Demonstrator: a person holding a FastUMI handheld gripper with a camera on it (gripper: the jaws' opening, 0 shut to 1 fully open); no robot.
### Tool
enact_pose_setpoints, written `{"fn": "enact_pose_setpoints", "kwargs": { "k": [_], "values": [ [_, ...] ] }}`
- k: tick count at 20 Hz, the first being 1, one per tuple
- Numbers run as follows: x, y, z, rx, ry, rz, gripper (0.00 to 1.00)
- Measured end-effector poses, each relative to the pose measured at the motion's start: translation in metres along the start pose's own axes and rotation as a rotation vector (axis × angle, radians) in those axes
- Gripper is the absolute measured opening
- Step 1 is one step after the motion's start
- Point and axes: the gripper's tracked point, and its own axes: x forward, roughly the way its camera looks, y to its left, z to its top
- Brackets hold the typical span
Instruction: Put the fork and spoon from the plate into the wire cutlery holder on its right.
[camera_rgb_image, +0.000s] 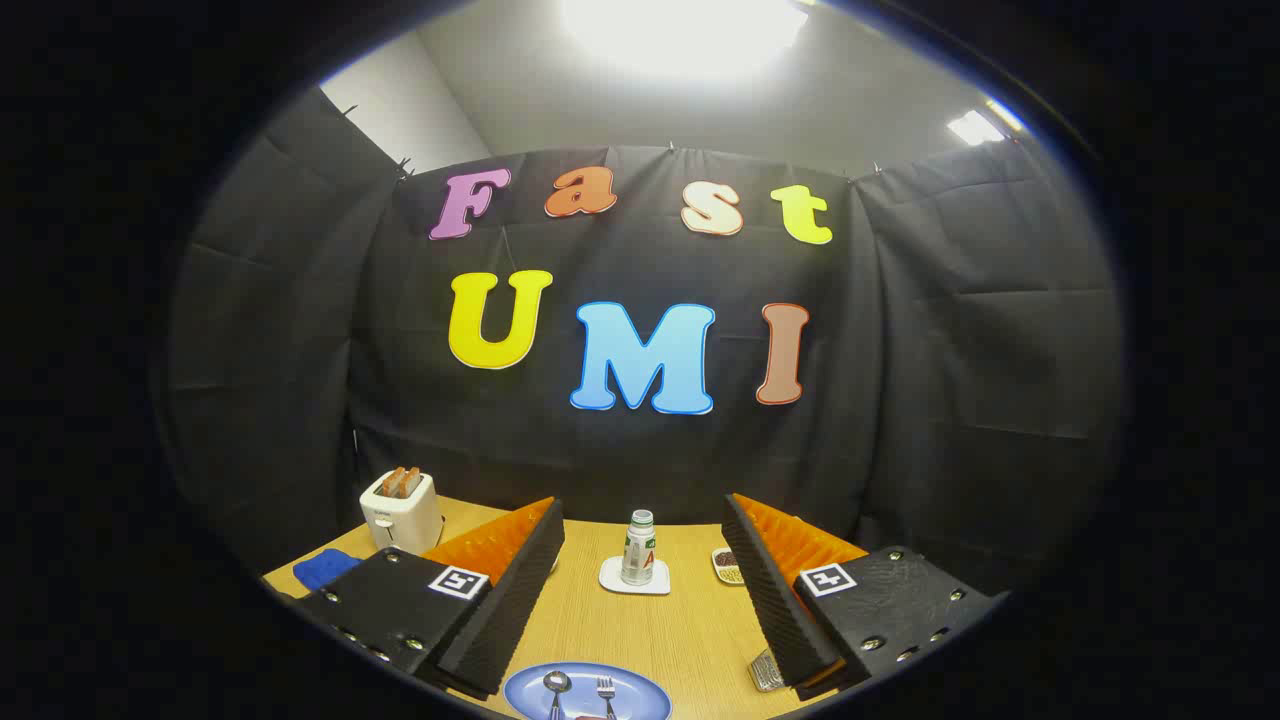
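Jaws spread wide, empty, above blue plate (640, 690) with spoon (556, 686) and fork (605, 688) between them.

Tongs (640, 600) spread wide over the worktop (660, 630) — blue plate (640, 692) with spoon (556, 686) and fork (605, 688) between them, wire holder (766, 672) beside the right finger.

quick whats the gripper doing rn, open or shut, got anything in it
Gripper: open, fingers spread wide, holding nothing. It sits above the table, with the spoon and fork on the blue plate low between the fingers.
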Motion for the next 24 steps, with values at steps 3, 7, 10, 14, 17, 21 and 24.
{"fn": "enact_pose_setpoints", "kwargs": {
  "k": [3,7,10,14,17,21,24],
  "values": [
    [0.001,0.001,-0.001,-0.004,0.001,0.000,0.97],
    [0.001,0.002,-0.002,0.008,0.011,0.005,0.97],
    [0.001,0.002,-0.001,0.006,0.011,0.006,0.97],
    [0.001,0.003,-0.003,-0.002,0.011,0.007,0.97],
    [0.000,0.006,-0.006,-0.003,0.015,0.021,0.97],
    [-0.001,0.007,-0.013,-0.016,0.030,0.029,0.97],
    [-0.001,0.008,-0.022,-0.018,0.051,0.028,0.97]
  ]
}}
